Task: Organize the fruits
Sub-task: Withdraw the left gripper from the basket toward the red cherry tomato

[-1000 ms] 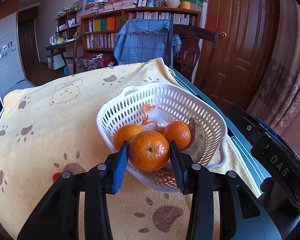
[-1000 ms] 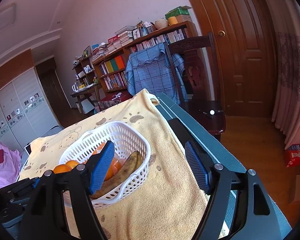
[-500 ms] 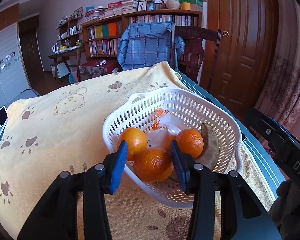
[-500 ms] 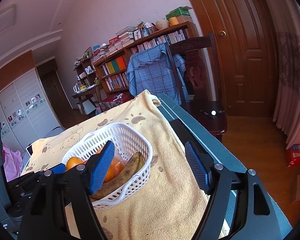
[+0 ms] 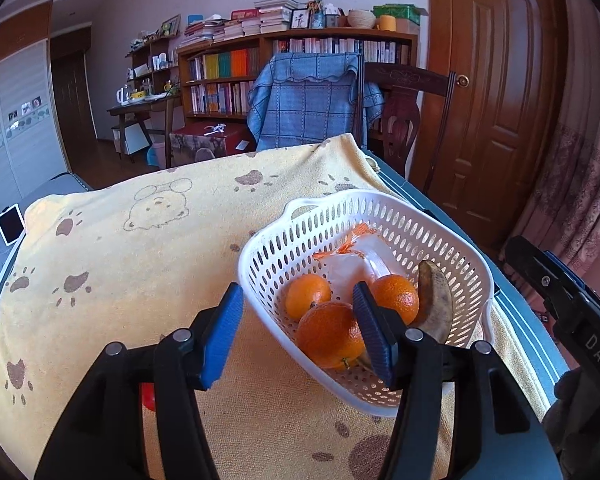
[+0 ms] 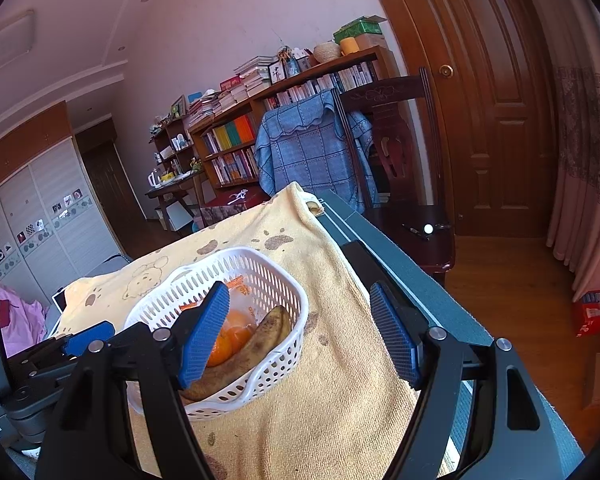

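Note:
A white perforated basket (image 5: 364,196) stands on the yellow towel and holds three oranges, a browned banana (image 5: 436,300) and a clear plastic bag (image 5: 356,264). The nearest orange (image 5: 330,334) rests against the basket's near wall. My left gripper (image 5: 297,293) straddles that wall with its jaws opening. One blue pad is outside the basket, the other is beside the orange, and neither presses on it. In the right wrist view my right gripper (image 6: 298,308) stands open and empty over the towel, just right of the basket (image 6: 236,252) with its banana (image 6: 252,348).
The bear-print towel (image 5: 140,264) covers the table. The table's dark edge (image 6: 400,256) runs along the right. Behind the table stands a chair with a blue plaid cover (image 5: 304,104), with a bookshelf and a wooden door (image 5: 500,100) beyond. A phone (image 5: 10,224) lies at the far left.
My left gripper held an orange above the basket's near rim, let it down inside and spread its jaws. The orange now lies in the basket. The right gripper kept still.

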{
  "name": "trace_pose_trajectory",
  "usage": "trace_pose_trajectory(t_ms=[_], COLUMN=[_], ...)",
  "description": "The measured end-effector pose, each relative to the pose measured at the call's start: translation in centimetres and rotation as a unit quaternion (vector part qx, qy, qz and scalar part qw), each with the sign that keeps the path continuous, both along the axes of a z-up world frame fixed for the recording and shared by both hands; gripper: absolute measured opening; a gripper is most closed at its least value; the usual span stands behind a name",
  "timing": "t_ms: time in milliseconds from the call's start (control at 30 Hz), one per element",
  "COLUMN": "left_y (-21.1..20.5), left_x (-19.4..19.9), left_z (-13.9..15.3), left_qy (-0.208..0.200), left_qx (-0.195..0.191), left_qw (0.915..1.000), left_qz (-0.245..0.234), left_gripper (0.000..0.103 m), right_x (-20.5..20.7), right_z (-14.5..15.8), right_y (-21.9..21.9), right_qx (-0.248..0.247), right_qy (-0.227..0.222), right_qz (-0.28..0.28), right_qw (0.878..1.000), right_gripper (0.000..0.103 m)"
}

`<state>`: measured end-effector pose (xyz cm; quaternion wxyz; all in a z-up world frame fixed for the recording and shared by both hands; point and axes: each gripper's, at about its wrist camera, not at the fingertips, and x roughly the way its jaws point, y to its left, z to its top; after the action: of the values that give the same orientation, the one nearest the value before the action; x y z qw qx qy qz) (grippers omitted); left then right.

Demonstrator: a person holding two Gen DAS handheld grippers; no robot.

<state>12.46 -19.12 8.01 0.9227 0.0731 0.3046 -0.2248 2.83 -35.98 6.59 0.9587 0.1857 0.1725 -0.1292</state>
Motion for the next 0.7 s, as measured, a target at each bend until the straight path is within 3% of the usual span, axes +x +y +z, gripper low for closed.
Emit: trace_pose_trajectory(t_ms=[267, 700], left_y=[2.0, 8.3], left_x=[-0.1, -0.8], left_z=[0.9, 3.8], left_qy=[0.001, -0.02], left_qx=[-0.01, -0.027], left_qw=[0.9997, 0.9956], left_qz=[0.023, 0.087], left_gripper=[0.065, 0.067], right_x=[0.0, -0.1], right_z=[0.0, 0.3], right_y=[0.1, 0.4], right_qx=[-0.002, -0.012], right_qy=[-0.001, -0.007], right_qz=[0.001, 0.004], right_qw=[1.0, 1.0], right_gripper=[0.075, 0.075])
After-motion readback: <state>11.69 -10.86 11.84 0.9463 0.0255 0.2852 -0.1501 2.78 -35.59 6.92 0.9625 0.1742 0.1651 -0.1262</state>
